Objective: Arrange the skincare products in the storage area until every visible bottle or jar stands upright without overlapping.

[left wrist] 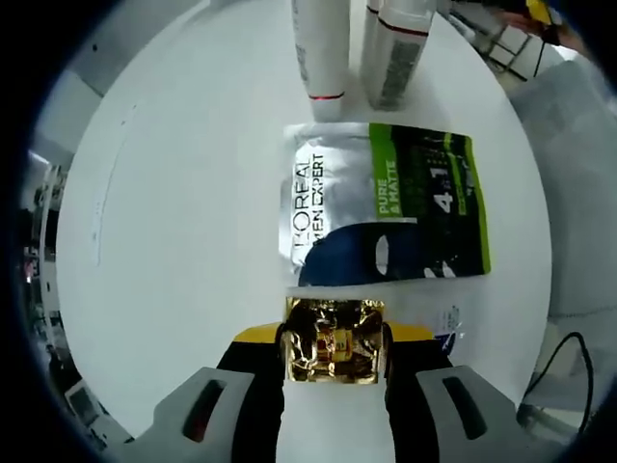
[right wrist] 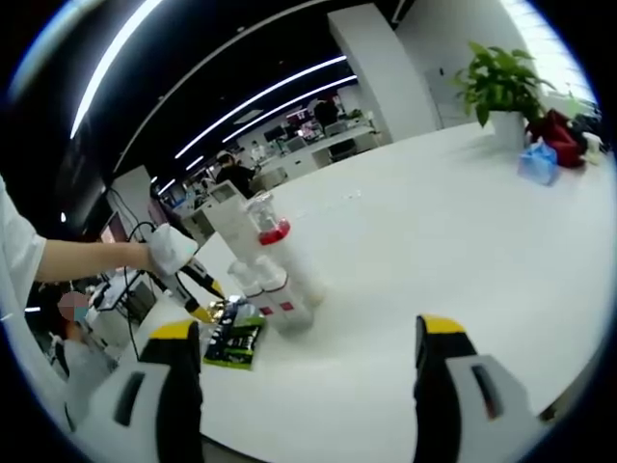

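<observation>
The left tool has black jaws with yellow tips on pale grey bodies bearing dark oval slots. The right tool matches: black jaws, yellow caps, grey housings. The person wears a white short sleeve.

Close overhead left; low, distant right

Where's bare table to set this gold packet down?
Bare table lies wide left of the L'Oreal sachet, and in the right gripper view from the bottles to the potted plant. Crowded: sachet, bottles and gold packet cluster together.
</observation>
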`<state>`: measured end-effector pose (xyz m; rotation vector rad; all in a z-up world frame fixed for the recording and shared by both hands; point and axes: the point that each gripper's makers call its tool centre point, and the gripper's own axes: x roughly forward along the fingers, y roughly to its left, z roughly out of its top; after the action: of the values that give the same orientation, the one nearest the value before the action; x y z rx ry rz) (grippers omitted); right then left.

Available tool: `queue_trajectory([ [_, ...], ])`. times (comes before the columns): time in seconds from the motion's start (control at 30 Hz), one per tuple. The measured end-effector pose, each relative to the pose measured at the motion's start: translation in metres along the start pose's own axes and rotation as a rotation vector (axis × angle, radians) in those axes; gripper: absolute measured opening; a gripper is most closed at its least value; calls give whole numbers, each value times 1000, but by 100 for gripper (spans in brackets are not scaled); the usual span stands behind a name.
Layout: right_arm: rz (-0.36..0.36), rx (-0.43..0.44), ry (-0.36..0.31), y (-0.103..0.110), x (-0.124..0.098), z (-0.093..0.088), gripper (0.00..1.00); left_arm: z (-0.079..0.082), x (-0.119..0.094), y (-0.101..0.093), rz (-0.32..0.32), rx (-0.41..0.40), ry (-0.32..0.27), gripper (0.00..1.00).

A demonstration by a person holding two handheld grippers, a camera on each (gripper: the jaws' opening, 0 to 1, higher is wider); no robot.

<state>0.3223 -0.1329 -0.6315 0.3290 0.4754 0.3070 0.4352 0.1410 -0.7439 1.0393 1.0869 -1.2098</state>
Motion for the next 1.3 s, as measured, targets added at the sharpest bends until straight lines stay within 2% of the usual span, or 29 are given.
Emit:
queue_trajectory([
  [0.2, 14, -11, -5, 5, 1, 5, 93, 0, -9, 1, 27, -15, -17, 38],
  [0.43, 38, -30, -9, 12, 2, 10, 93, 4, -21, -1, 49, -80, -75, 41],
  [0.7, 64, -56, -23, 18, 1, 19, 93, 8, -43, -6, 90, -233, -186, 48],
  [0.87, 80, -69, -29, 24, 0, 22, 93, 2, -57, -16, 113, -296, -228, 50],
  [1.13, 107, -87, -32, 31, -2, 24, 94, -7, -83, -35, 162, -446, -331, 59],
  [1.3, 125, -97, -31, 36, -2, 24, 95, -14, -97, -48, 204, -567, -409, 65],
])
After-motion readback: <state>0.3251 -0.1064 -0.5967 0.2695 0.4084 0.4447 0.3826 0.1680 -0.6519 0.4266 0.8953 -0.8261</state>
